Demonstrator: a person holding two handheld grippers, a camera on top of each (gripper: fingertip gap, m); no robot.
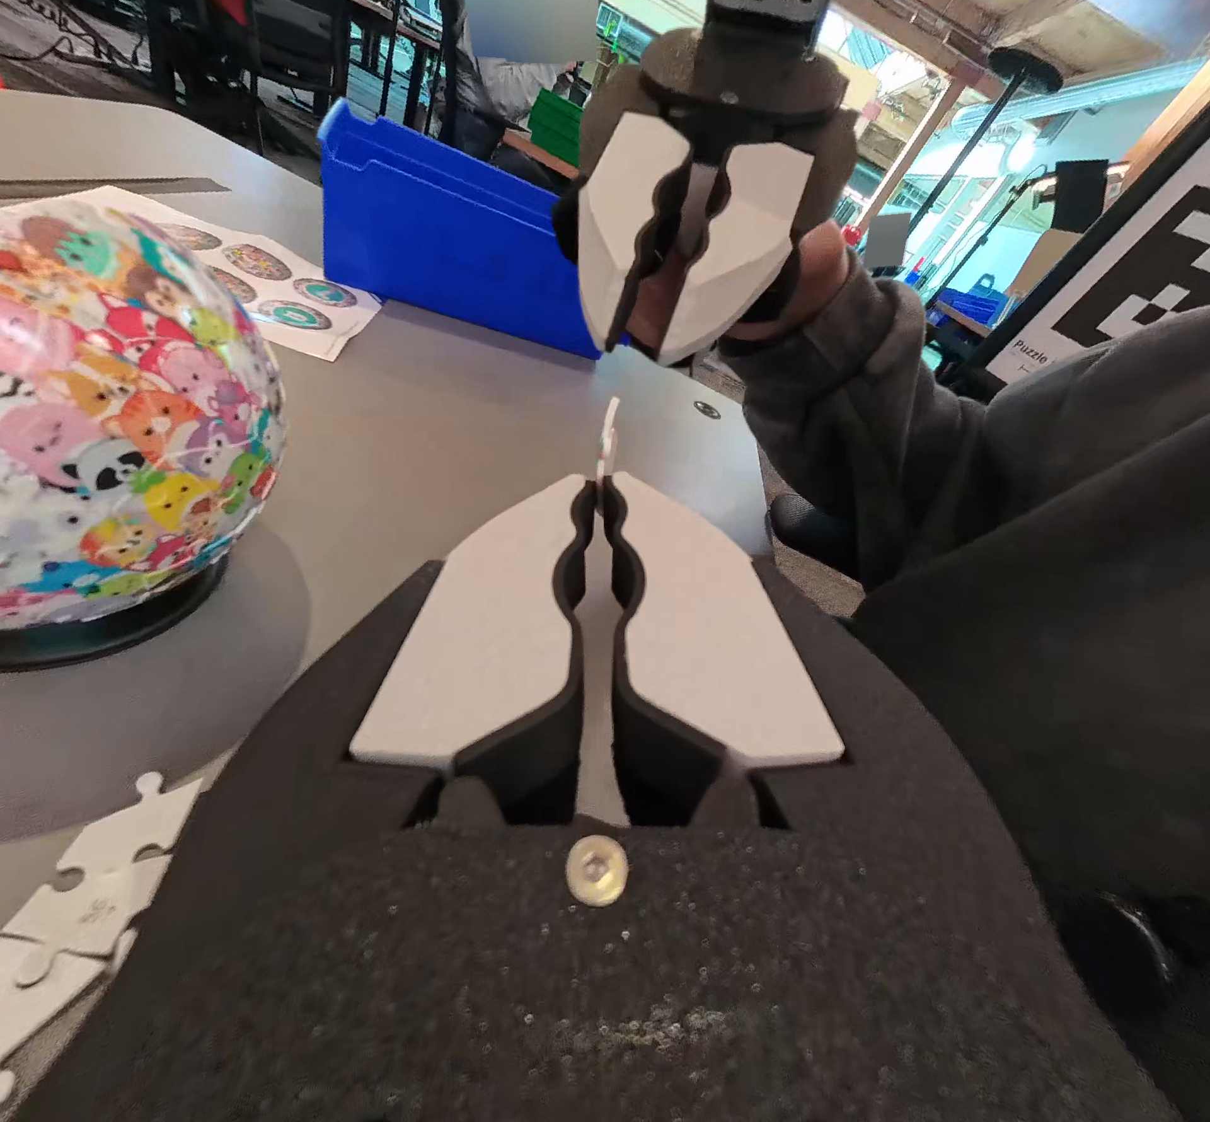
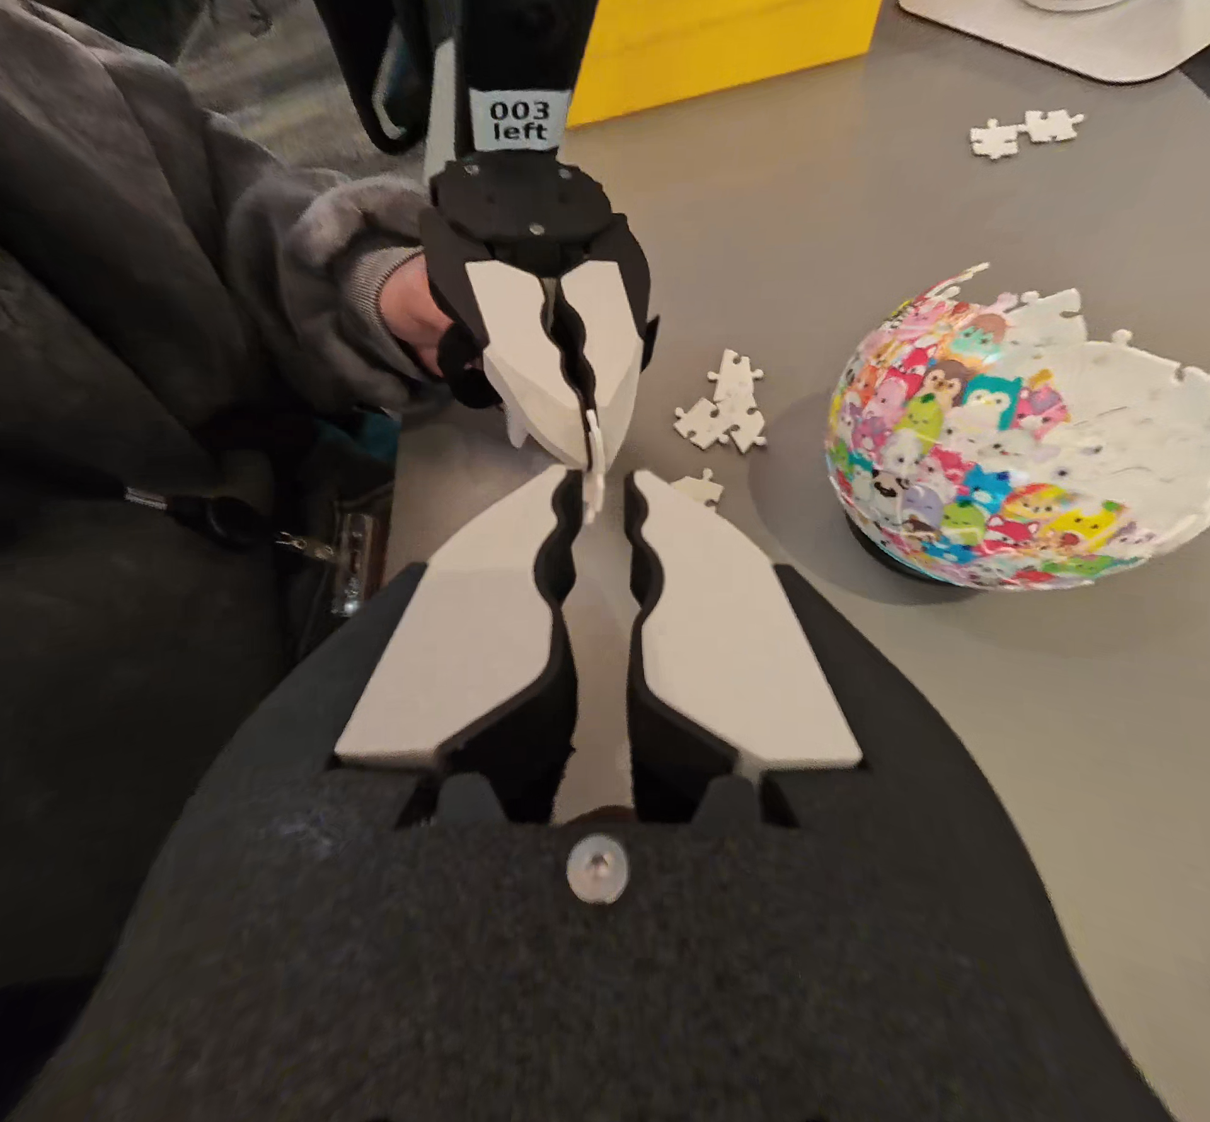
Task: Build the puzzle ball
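Right wrist view shows the left hand-held gripper (image 2: 592, 435) pinching a white puzzle piece (image 2: 594, 475) edge-on, with the right hand-held gripper (image 2: 599, 488) spread around it. For a clean handover, close squarely before releasing. The half-built puzzle ball (image 2: 1008, 462) sits nearby on the tabletop (image 2: 851, 239).

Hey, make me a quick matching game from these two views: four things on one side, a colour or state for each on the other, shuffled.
Things:
1. left gripper
2. right gripper
3. puzzle ball
4. bin

States:
A. blue
B. partly built, top open
C. open, empty
D. shut on a puzzle piece

Pairs: 1-D, 2-C, 3-B, 4-A
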